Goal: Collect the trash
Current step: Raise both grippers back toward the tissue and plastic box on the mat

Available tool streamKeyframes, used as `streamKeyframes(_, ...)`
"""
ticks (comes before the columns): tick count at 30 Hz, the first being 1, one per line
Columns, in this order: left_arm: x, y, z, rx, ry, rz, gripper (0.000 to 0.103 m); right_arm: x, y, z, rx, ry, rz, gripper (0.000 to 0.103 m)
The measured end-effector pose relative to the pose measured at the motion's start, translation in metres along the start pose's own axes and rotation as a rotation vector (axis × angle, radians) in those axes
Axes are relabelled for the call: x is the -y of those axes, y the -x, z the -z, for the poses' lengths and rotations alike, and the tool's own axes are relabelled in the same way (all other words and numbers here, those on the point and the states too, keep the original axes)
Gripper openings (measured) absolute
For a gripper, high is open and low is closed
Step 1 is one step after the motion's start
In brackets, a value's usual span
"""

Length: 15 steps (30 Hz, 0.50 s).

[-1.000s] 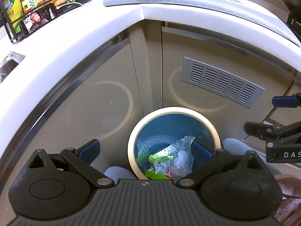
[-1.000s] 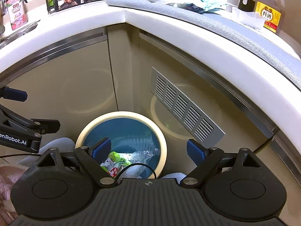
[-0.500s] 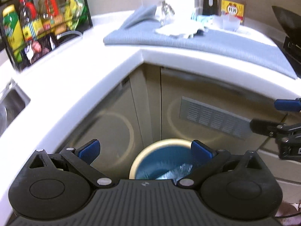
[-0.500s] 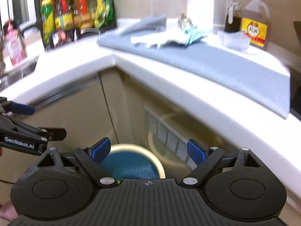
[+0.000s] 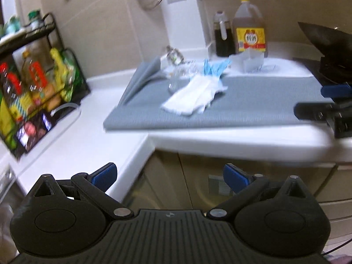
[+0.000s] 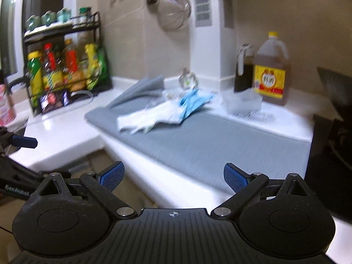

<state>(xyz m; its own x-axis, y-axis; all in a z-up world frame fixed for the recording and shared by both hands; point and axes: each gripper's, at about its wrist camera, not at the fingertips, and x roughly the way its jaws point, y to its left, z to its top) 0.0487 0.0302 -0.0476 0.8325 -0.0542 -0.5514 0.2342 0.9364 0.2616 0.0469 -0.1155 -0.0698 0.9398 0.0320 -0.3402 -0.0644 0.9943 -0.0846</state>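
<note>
Both claws empty, left claw (image 5: 169, 177) apart, right claw (image 6: 173, 177) opening; crumpled white paper tissue (image 6: 149, 116) on grey-matted tabletop (image 6: 220, 140) ahead of right claw, likely light, soft: pinch bunched middle.

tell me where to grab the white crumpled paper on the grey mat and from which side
Probably at the near end of the white crumpled paper, where it lies clear on the grey mat; its far end runs under the blue wrapper. Come from above at the counter's front edge, pads across its narrow width. The right gripper is empty, jaws opening.
</note>
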Motion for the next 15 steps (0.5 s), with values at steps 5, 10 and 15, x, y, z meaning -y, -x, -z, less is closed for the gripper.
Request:
streamKeyframes(5, -0.002, -0.019, -0.020, 0.020, -0.004, 0.021, 0.103, 0.019, -0.025, -0.030, 0.067, -0.063, 0.047, 0.101)
streamKeyframes(10, -0.008, -0.040, -0.036, 0.000, 0.029, 0.031, 0.103, 0.047, -0.076, -0.066, 0.109, -0.237, 0.172, 0.103)
streamKeyframes(15, -0.019, -0.056, -0.041, -0.033, 0.088, 0.034, 0.103, 0.081, -0.148, -0.087, 0.099, -0.386, 0.341, 0.103)
